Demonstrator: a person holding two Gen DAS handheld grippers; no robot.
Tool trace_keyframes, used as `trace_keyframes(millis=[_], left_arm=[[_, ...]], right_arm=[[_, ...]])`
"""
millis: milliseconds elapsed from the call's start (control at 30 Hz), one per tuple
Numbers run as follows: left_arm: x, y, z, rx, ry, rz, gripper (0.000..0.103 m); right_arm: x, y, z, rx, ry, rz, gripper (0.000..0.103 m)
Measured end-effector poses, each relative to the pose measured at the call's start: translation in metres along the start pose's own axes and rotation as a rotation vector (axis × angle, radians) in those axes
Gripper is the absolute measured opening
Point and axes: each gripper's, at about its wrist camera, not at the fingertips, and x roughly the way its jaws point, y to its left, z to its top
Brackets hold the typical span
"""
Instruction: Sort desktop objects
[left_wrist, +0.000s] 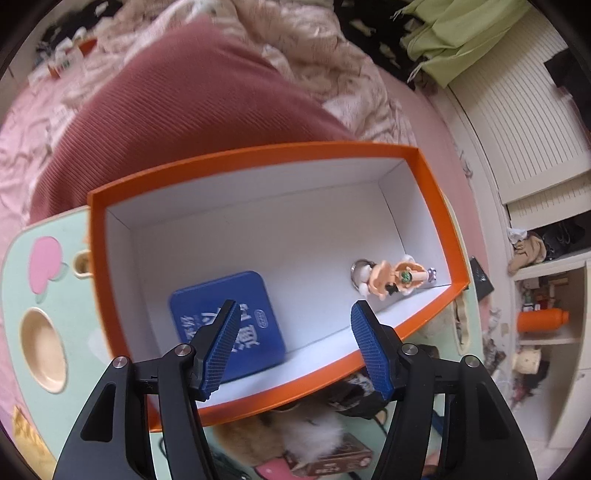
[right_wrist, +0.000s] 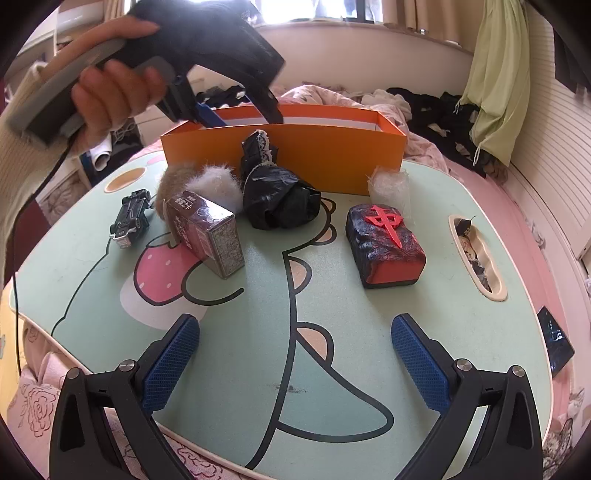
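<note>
**Both grippers hanging empty**

Ahead of the right gripper a mahjong block, card box and toy car are sitting before the orange box. The left gripper is hovering over it — blue tin under its left finger, figurine beyond. Both jaws are gaping wide — touching nothing.

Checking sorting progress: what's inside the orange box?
Inside the orange box: a blue tin and a small figurine keychain. The left tool's fingers cover part of the tin.
</note>
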Motion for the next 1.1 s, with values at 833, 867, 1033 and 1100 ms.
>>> trace_keyframes(millis=[833, 867, 1033, 1100], left_arm=[[-0.002, 0.004, 0.001, 0.232, -0.015, 0.224, 0.000], [-0.005, 0.003, 0.005, 0.223, -0.026, 0.210, 0.000], [-0.014, 0.006, 0.022, 0.138, 0.042, 0.168, 0.006], [-0.012, 0.004, 0.022, 0.135, 0.094, 0.109, 0.022]], right_arm=[[-0.001, 0.004, -0.001, 0.002, -0.001, 0.001, 0.103], [-0.001, 0.004, -0.001, 0.002, -0.002, 0.001, 0.103], [-0.001, 0.005, -0.001, 0.002, -0.003, 0.001, 0.103], [-0.002, 0.003, -0.002, 0.002, -0.003, 0.001, 0.103]])
